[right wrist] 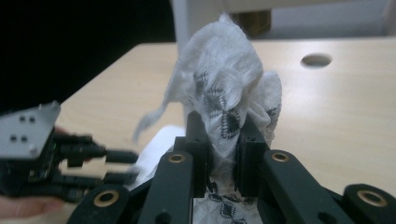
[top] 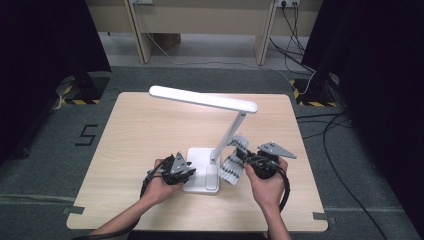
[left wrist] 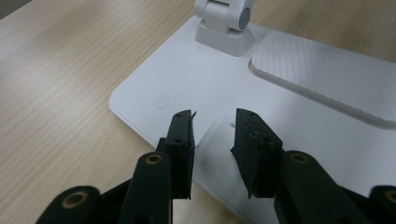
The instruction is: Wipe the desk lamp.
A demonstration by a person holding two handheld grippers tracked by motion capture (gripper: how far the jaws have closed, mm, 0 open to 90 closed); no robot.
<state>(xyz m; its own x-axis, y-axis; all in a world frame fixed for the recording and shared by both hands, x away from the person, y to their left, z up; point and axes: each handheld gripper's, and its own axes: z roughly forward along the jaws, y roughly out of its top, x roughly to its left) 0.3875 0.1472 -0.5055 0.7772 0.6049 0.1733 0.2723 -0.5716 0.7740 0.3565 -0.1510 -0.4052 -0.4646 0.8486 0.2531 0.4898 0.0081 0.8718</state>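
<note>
White desk lamp (top: 210,131), lower centre of the high view, stood on a pale wood-grain table (top: 140,135). Cloth (right wrist: 224,93) was white with a black diamond pattern. Gripper jaws were black.

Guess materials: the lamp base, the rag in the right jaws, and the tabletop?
Lamp base: likely matte white plastic, with smooth moulded edges and a ribbed inset panel. Rag: woven white cloth with a dark pattern, bunched and frayed. Tabletop: pale wood-grain surface, probably laminate rather than solid wood.
</note>
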